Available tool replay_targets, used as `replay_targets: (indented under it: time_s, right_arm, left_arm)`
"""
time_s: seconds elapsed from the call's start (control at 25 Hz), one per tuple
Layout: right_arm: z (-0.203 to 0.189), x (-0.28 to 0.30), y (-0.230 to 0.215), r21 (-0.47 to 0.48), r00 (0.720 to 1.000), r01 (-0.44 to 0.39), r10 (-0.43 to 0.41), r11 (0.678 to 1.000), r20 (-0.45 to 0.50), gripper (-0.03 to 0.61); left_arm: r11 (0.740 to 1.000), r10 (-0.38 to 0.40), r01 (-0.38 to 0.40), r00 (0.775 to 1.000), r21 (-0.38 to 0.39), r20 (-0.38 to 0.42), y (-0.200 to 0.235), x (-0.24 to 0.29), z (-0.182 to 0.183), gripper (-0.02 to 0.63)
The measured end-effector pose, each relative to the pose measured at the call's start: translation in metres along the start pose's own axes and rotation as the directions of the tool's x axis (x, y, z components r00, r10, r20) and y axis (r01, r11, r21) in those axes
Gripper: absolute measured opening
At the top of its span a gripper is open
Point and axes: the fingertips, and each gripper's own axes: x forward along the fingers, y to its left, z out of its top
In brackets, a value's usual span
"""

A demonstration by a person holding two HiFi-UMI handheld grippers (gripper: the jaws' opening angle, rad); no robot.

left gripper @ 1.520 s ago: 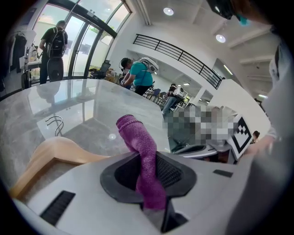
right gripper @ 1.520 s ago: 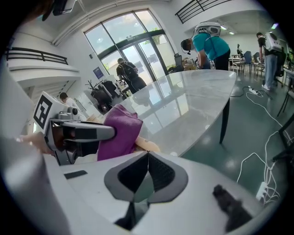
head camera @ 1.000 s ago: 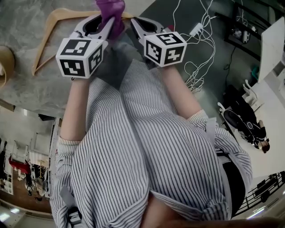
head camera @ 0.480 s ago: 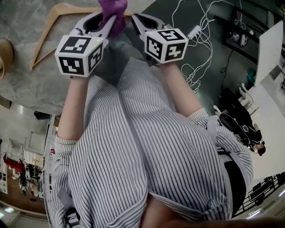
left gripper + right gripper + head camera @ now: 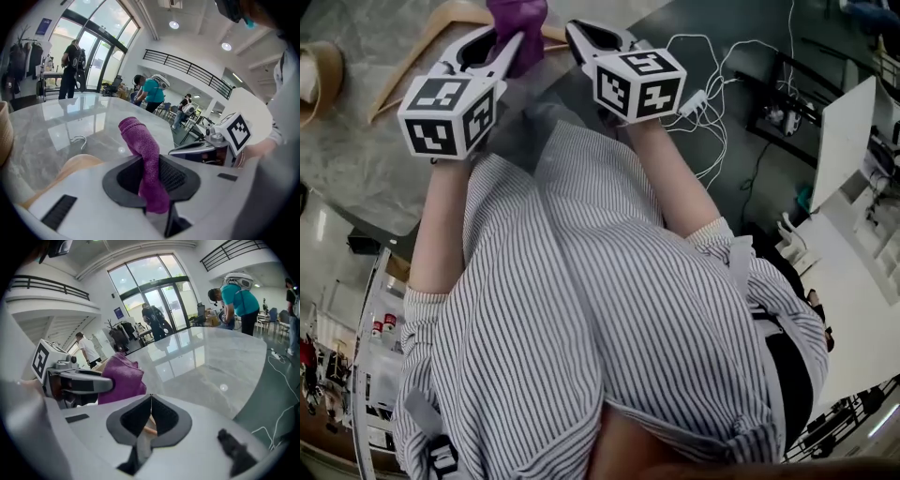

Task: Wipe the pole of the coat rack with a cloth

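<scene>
Grey marble tabletop (image 5: 356, 159) runs below, upper left of the head view. Nearest: my striped shirt (image 5: 581, 300), filling the middle and bottom of that frame, with both forearms reaching up out of it. Left gripper (image 5: 508, 39) at top of frame, left of centre, jaws clamped on the purple cloth (image 5: 140, 140). Cloth is pinched low between the pads, its free end standing up above the jaws and leaning left. Right gripper (image 5: 577, 33) just beside, apart from the cloth, jaws pressed together at the tips and gripping nothing. A thin tan sliver shows through the hollow behind the tips; cannot tell what it is. Beyond the left gripper, a wooden hanger (image 5: 441, 17) lies flat on the marble. Upper right of the head view: white cables with a power strip (image 5: 698, 101) on dark floor. Farther out, in the right gripper view, a person in a teal top (image 5: 236, 298) bends at the table's far side. Dark clothes hang on a stand (image 5: 123, 330) by the glass doors (image 5: 171, 296).
</scene>
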Motion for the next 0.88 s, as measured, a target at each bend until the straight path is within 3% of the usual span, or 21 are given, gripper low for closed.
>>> replay_targets:
  time_s: [0.28,0.56,0.76,0.88]
  right_arm:
    - [0.043,0.009,0.051,-0.177,0.994,-0.108,0.109,0.978,-0.002,0.015]
    - [0.067,0.003,0.107,-0.336,0.946,-0.318,0.317,0.886,-0.061,0.014]
    - [0.083,-0.007,0.130,-0.414,0.930,-0.359,0.360,0.836,-0.080,0.014]
    - [0.088,-0.004,0.142,-0.438,0.930,-0.355,0.358,0.826,-0.079,0.014]
  left_arm:
    - [0.993,0.114,-0.109,0.988,-0.053,0.102,0.040,-0.046,0.013,0.085]
    - [0.980,0.190,-0.175,0.965,-0.095,0.181,0.058,-0.090,0.021,0.086]
    - [0.978,0.193,-0.175,0.965,-0.110,0.180,0.058,-0.109,0.013,0.086]
    - [0.974,0.200,-0.173,0.961,-0.147,0.189,0.064,-0.119,0.005,0.086]
